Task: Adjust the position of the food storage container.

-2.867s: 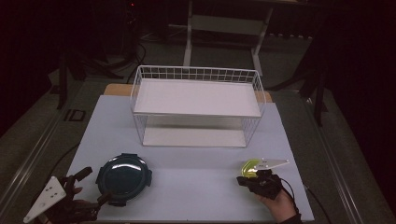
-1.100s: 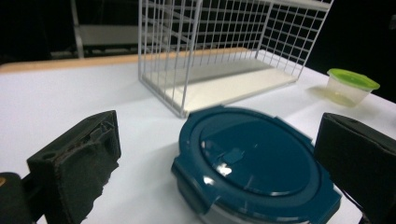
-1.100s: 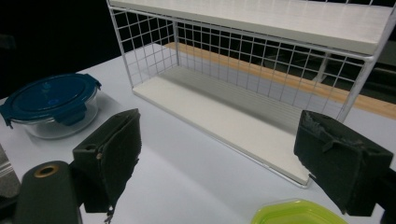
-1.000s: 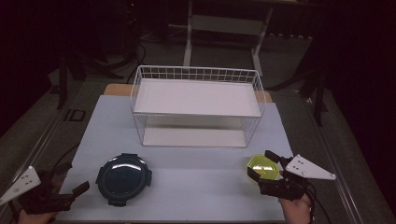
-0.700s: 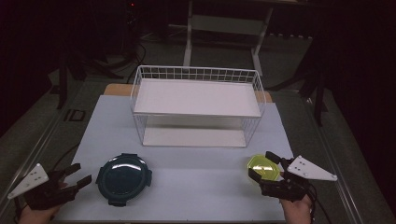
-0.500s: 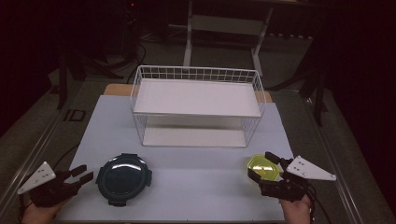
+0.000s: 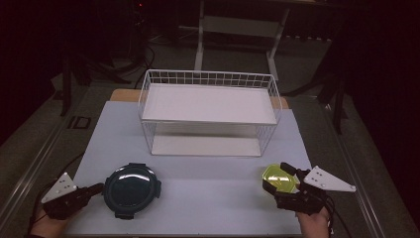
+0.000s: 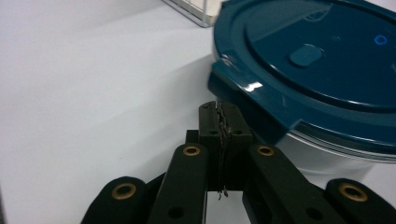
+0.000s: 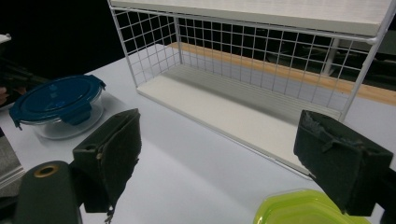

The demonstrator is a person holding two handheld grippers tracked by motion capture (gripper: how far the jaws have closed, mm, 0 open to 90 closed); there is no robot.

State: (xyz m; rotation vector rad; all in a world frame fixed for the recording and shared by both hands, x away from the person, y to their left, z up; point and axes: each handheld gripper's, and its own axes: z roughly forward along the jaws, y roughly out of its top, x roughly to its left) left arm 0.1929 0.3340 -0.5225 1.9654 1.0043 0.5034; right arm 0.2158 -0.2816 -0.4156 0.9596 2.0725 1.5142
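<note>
Open table [image 7: 208, 183] between blue-lidded container [image 7: 131, 184] and green-lidded container [image 7: 278, 177]; wire rack [image 7: 210, 111] behind.

Blue lid [image 8: 322, 60] – glossy plastic, smooth, sharp highlights along rim; bowl [image 8: 327, 156] beneath clear glass, shiny. Yellow-green lid [image 9: 303, 207] translucent plastic, semi-gloss. Wire rack [image 7: 210, 111] – thin white-coated metal mesh, shelves matt white board. Bench [image 7: 208, 193] covered in matt white sheet, smooth; bare wood strip at far edge. Left claw [image 8: 219, 114] matt black plastic, brass-coloured rivets. Right claw [image 9: 219, 158] pads rough black foam-like rubber, frayed at edges.
</note>
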